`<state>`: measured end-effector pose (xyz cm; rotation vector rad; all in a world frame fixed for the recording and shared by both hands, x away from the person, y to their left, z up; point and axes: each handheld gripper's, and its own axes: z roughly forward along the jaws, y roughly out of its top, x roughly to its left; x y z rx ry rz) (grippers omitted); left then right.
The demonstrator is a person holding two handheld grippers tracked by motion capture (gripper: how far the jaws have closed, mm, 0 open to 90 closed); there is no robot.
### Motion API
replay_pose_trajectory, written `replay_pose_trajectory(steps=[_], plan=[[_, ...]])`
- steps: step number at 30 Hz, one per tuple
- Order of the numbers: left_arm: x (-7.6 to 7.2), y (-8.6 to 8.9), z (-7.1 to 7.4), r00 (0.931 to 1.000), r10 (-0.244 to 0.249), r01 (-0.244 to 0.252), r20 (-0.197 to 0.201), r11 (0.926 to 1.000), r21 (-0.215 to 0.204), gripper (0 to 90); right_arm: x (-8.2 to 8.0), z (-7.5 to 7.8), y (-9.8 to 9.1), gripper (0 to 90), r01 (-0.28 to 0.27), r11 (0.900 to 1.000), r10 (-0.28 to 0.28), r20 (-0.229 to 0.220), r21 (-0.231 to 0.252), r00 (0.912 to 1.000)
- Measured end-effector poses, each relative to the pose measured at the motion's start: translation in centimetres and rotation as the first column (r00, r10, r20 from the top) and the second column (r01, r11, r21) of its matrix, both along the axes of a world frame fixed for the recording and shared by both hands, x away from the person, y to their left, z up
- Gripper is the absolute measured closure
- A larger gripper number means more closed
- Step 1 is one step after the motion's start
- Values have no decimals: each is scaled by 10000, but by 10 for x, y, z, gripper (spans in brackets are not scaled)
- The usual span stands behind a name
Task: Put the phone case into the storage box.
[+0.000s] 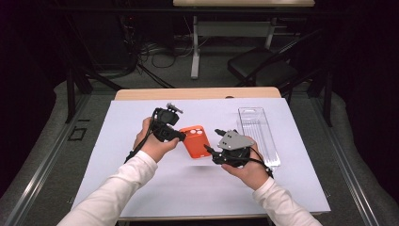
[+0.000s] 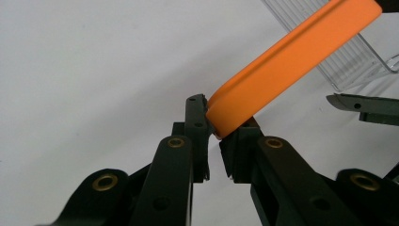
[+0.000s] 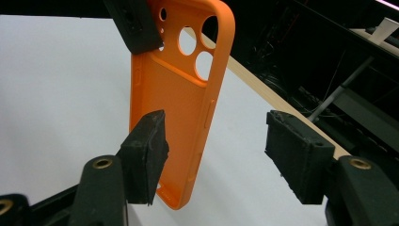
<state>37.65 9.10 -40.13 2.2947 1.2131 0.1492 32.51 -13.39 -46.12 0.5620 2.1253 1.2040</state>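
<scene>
The left gripper (image 1: 175, 135) is clamped on the edge of the orange case (image 1: 196, 141), holding it above the white mat (image 1: 141, 188). The right gripper (image 1: 212, 140) has jaws apart around the case's far end, not pressing. A clear tray (image 1: 258, 134) lies just beyond the case.

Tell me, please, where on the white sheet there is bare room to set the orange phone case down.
Free: the white sheet left of the left hand-held gripper, and the near strip by the sleeves. Crowded: the middle, between the orange phone case, right hand-held gripper and clear tray.
</scene>
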Motion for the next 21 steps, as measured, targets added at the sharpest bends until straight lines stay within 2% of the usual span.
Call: replay_pose_trajectory(steps=[7, 12, 15, 21], plan=[[1, -2, 2, 10000, 6, -6, 10, 9998, 196, 815, 4, 5, 1, 425, -316, 9995, 316, -114, 21, 9994], [1, -3, 1, 10000, -1, 3, -57, 9995, 322, 815, 5, 8, 1, 454, -567, 9982, 574, -389, 185, 9976], [2, -4, 1, 10000, -3, 7, -92, 9992, 387, 814, 5, 9, 2, 451, -550, 9984, 552, -221, 105, 9982], [2, -6, 3, 10000, -21, 23, -40, 9985, 540, 814, 5, 13, 2, 458, -385, 9992, 387, -201, 86, 9990]])
